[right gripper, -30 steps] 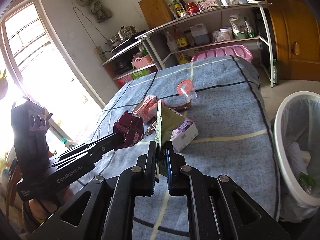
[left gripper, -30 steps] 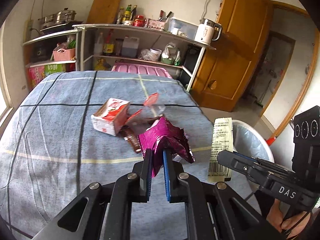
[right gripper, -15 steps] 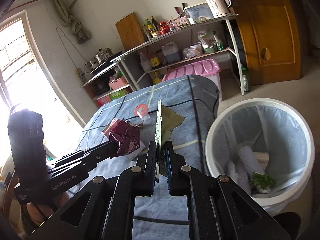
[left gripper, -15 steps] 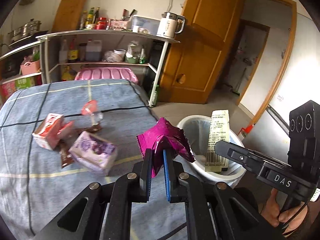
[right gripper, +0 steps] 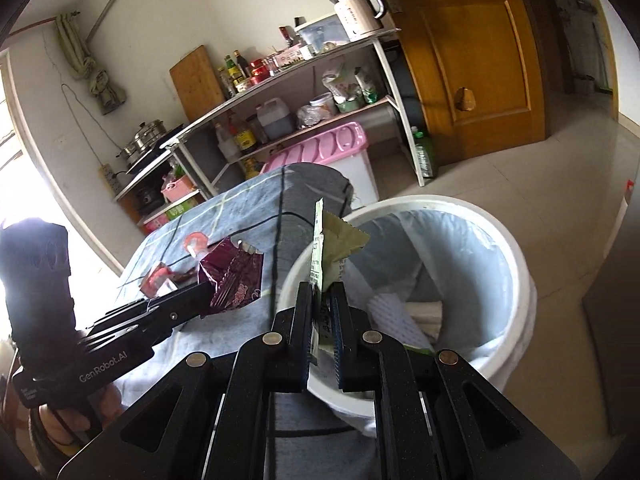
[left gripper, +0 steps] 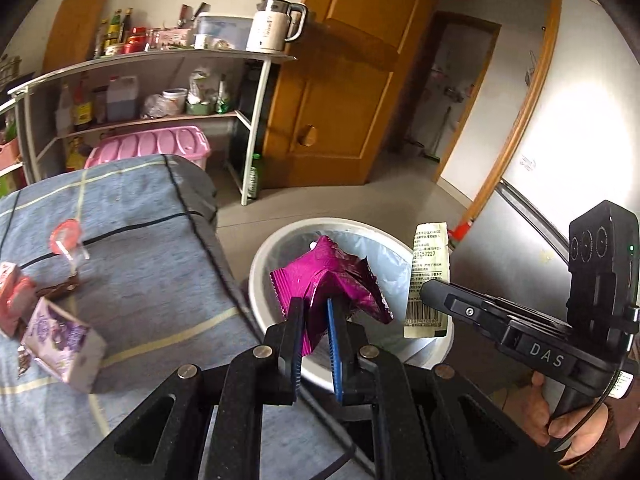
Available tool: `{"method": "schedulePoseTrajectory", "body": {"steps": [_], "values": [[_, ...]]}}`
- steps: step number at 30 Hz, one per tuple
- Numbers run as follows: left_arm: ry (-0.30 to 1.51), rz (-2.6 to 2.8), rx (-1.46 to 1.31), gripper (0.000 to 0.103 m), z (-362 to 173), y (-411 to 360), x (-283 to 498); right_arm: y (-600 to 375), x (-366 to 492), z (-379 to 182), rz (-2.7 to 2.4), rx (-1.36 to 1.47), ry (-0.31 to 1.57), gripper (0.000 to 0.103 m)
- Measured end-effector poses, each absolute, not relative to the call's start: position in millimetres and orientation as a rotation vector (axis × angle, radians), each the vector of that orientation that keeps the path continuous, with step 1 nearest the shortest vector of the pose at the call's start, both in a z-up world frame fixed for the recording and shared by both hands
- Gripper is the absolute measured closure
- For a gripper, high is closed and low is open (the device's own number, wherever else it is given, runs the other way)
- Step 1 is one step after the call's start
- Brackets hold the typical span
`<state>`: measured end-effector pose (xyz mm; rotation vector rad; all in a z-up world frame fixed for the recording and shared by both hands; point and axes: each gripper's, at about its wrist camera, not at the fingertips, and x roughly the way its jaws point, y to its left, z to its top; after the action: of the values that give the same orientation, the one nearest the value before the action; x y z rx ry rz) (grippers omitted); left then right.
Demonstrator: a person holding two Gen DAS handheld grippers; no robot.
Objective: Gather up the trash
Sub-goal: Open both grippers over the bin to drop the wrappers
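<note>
My left gripper (left gripper: 316,312) is shut on a crumpled magenta foil wrapper (left gripper: 324,280) and holds it over the near rim of the white trash bin (left gripper: 260,264). My right gripper (right gripper: 322,296) is shut on a flat green and white packet (right gripper: 320,240) and holds it upright above the bin's left rim (right gripper: 400,204). The packet also shows in the left wrist view (left gripper: 428,276), the magenta wrapper in the right wrist view (right gripper: 234,276). The bin has a pale liner and some rubbish inside.
On the blue checked table (left gripper: 132,208) lie a purple carton (left gripper: 64,340), a red and white carton (left gripper: 14,300), a brown wrapper and a clear cup with a red lid (left gripper: 68,240). A metal shelf rack (left gripper: 160,92), a pink storage box (left gripper: 152,148) and a wooden door (left gripper: 340,100) stand behind.
Both grippers have swung right from above the table to over the bin, each still holding its wrapper. The bin now fills the middle of both views.
</note>
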<state>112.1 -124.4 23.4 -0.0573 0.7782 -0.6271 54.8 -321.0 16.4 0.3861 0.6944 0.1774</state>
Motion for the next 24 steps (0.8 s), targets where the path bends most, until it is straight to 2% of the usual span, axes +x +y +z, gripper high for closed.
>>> {"method": "schedulePoseTrajectory", "body": {"steps": [17,19,20,21,22,24], "values": [[0.919,-0.659,-0.023,0.09,-26.5,-187.1,138.7,-366.2,76.2,-25.3,0.073,0.363,0.811,0.093],[0.926,-0.658,-0.018,0.084,-27.7,-189.5,141.4,-367.8,78.1,-28.5,0.056,0.36,0.828,0.092],[0.927,-0.654,-0.019,0.074,-28.2,-189.3,142.0,-368.9,78.5,-29.7,0.049,0.362,0.831,0.09],[0.929,-0.655,-0.024,0.07,-28.5,-188.7,142.4,-369.1,78.7,-30.3,0.046,0.364,0.832,0.085],[0.93,-0.658,-0.029,0.07,-28.8,-188.6,142.4,-370.2,77.0,-31.2,0.047,0.368,0.831,0.077],[0.928,-0.652,-0.027,0.07,-28.7,-186.7,141.9,-371.8,76.3,-32.6,0.05,0.377,0.829,0.068]]}}
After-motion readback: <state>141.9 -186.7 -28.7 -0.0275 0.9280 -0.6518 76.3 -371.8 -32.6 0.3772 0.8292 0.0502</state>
